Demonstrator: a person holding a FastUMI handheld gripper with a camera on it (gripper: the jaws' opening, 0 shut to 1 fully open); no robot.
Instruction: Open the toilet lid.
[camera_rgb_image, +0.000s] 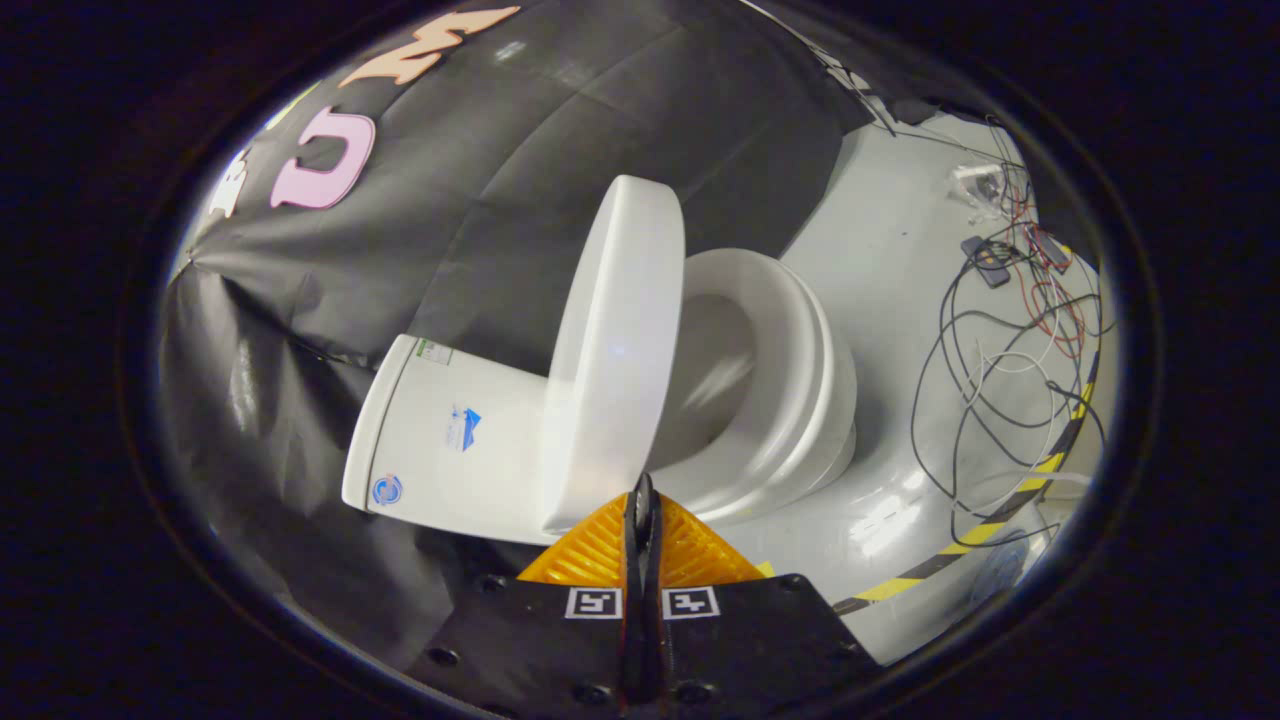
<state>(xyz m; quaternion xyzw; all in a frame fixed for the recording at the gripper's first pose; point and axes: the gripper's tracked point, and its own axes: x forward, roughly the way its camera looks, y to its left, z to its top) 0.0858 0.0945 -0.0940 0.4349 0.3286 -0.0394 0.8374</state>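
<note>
The floor (900, 250), pale and glossy, is seen spread beyond the fixture, with light glaring off it near the bowl. On it the toilet (800, 400) is seen, white, with the whole scene tilted in the gripper view. Its tank (450, 430) is set against the dark cloth wall (560, 130), and small stickers are carried on the tank's side; they are too small to be made out.

The lid (615, 350) is found raised, standing roughly upright between tank and bowl, hinged at the tank end. The seat (780, 370) is left down on the rim, and the bowl's inside is exposed beside the lid.

Further off, a tangle of wires (1010, 350) is strewn over the floor, well apart from the toilet, and a striped tape line (960, 545) is laid along the floor's edge.

Now the gripper (642, 500): its fingers are pressed together, with nothing held between them. Their tips are placed just at the lid's lower edge; whether it is touched cannot be told.
</note>
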